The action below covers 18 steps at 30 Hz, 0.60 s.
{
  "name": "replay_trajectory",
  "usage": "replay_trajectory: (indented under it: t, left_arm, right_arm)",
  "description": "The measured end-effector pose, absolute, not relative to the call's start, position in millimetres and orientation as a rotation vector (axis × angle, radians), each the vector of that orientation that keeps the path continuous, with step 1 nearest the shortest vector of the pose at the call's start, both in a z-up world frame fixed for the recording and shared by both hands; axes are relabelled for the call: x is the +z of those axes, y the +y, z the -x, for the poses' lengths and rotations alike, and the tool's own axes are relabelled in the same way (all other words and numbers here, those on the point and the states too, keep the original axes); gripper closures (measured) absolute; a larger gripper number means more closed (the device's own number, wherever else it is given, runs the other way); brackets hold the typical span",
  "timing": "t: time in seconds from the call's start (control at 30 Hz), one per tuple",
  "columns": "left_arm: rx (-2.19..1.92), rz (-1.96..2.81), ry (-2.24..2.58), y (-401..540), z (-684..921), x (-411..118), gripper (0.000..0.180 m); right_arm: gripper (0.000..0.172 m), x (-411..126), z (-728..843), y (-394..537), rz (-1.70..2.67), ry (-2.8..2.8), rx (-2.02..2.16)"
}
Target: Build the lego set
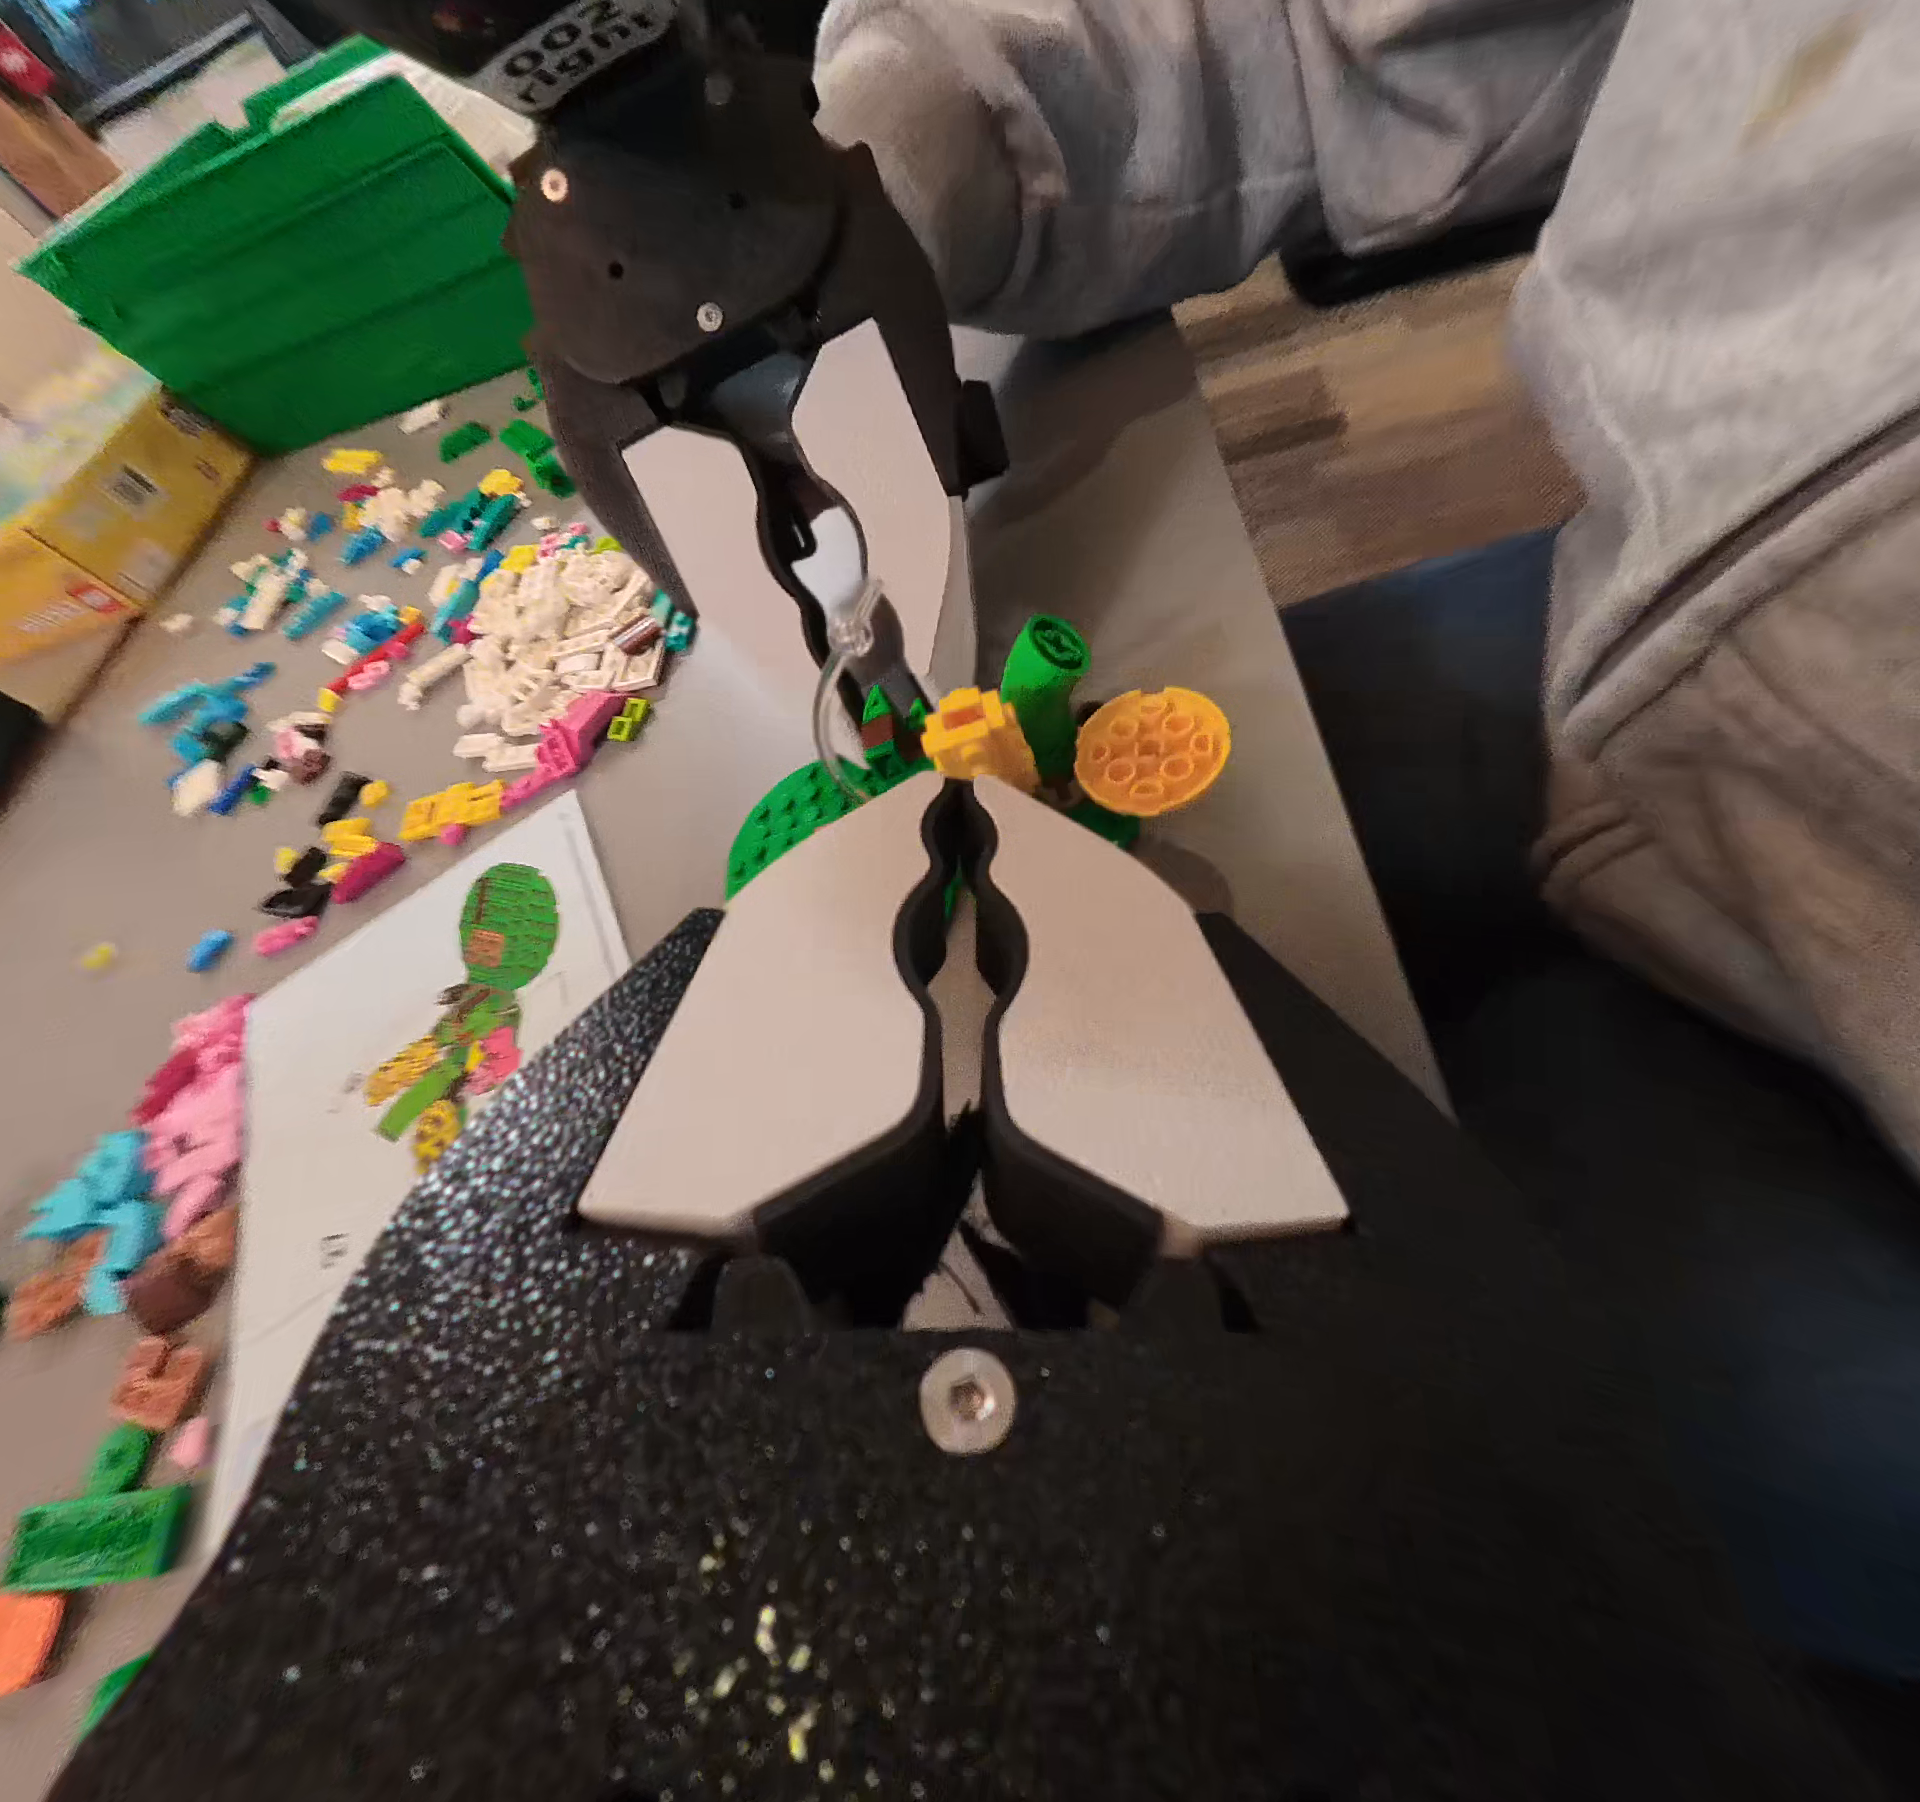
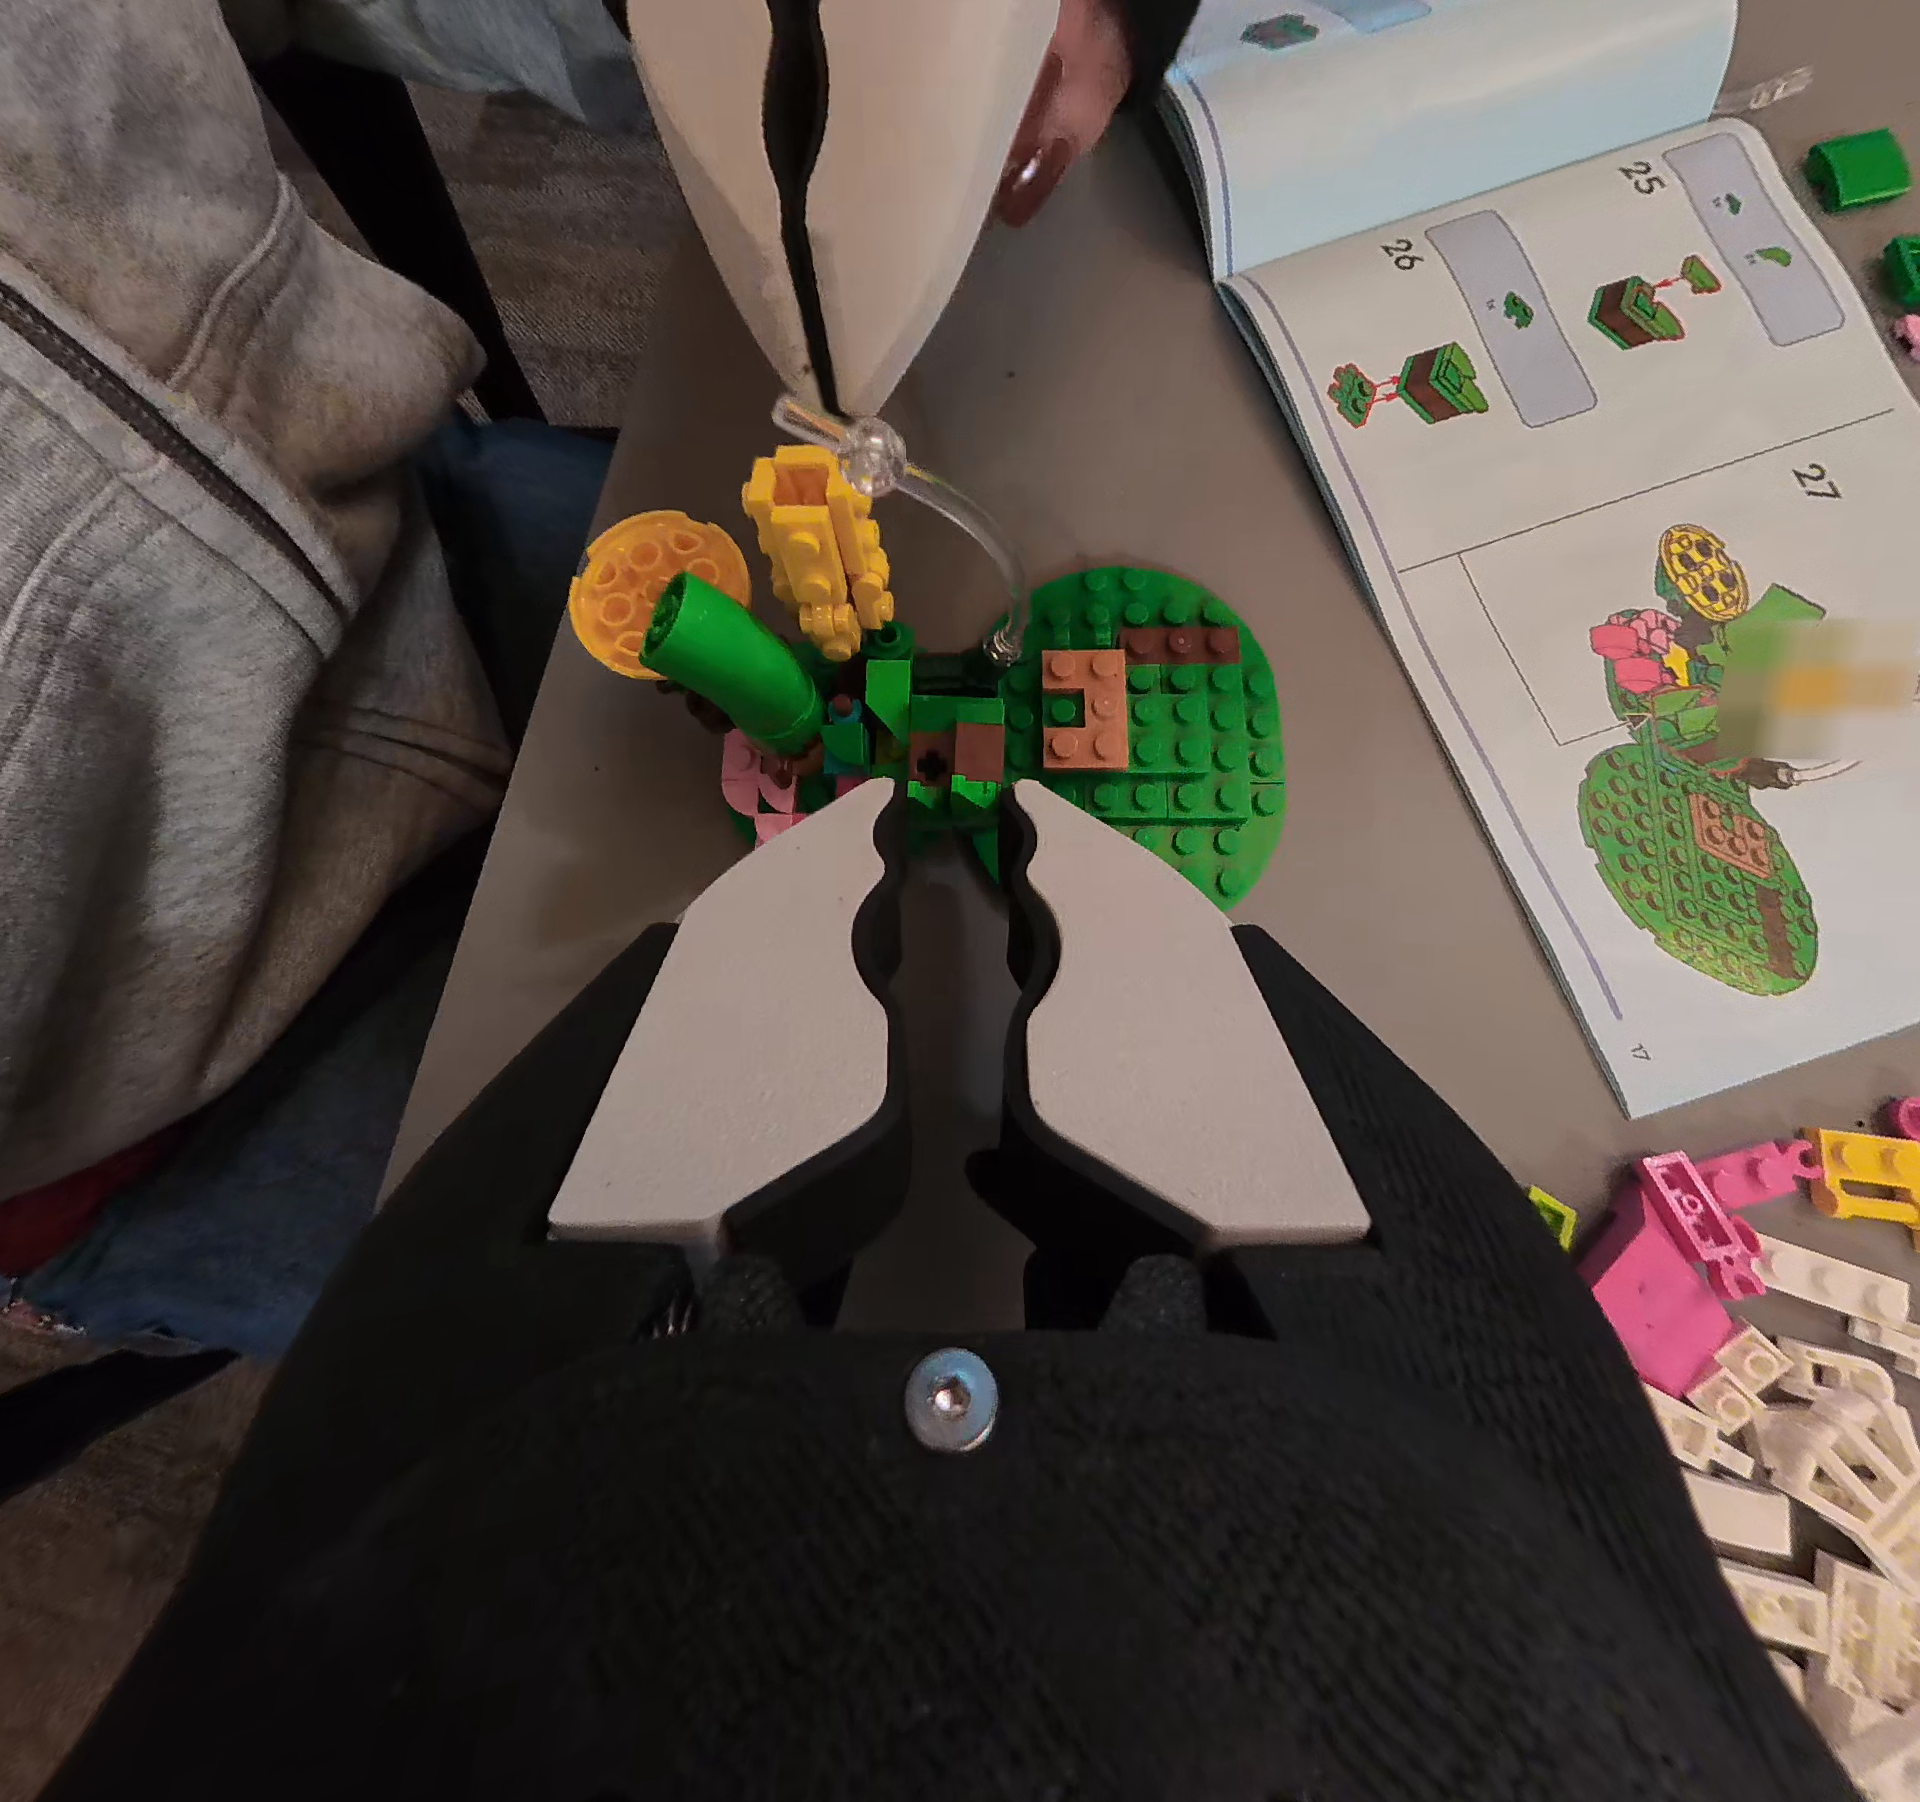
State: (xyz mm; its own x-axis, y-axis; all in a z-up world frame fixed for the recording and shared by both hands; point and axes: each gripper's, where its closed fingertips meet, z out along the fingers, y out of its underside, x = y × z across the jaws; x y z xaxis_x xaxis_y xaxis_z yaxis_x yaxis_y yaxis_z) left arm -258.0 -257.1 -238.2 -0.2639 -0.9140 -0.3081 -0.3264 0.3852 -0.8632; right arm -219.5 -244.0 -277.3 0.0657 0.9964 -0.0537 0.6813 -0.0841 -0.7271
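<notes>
Grip on my right gripper (image 2: 951, 796) comes first: its jaws stand a little apart, pads against either side of a small green and brown block (image 2: 951, 765). That block is part of a brick model on a round green base plate (image 2: 1174, 796), which sits at the table (image 2: 1091, 350) edge.

At ten o'clock from the block a green cylinder (image 2: 727, 666) leans out, with a yellow disc (image 2: 623, 589) just behind it. A yellow brick stack (image 2: 816, 547) rises at eleven o'clock. From the plate a clear curved piece (image 2: 966, 537) arcs up toward twelve.

My left gripper (image 2: 821, 402) comes in from twelve o'clock with its jaws fully closed and the tips meeting. They sit right by the top end of the clear piece. I cannot tell whether they pinch it.

Farther off at two o'clock lies an open instruction booklet (image 2: 1558, 609), and loose white bricks (image 2: 1818, 1440) are heaped at four. In the left wrist view a gloved hand (image 1: 966, 142) holds the right gripper's body, and a green bin (image 1: 291, 246) stands at ten o'clock beyond scattered bricks.
</notes>
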Motion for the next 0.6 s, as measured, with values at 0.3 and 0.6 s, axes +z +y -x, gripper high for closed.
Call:
replay_trajectory:
  t: [0.3, 0.6]
  left_arm:
    - [-0.788, 1.096, 1.747, -249.4, 265.3, -239.1, 0.18]
    - [-0.471, 1.279, 1.123, -172.8, 274.9, -210.8, 0.18]
  right_arm:
    - [0.157, -268.1, 210.3, -238.4, 1.833, -1.611, 0.709]
    - [0.158, -243.3, 176.4, -170.7, 1.707, -0.996, 0.398]
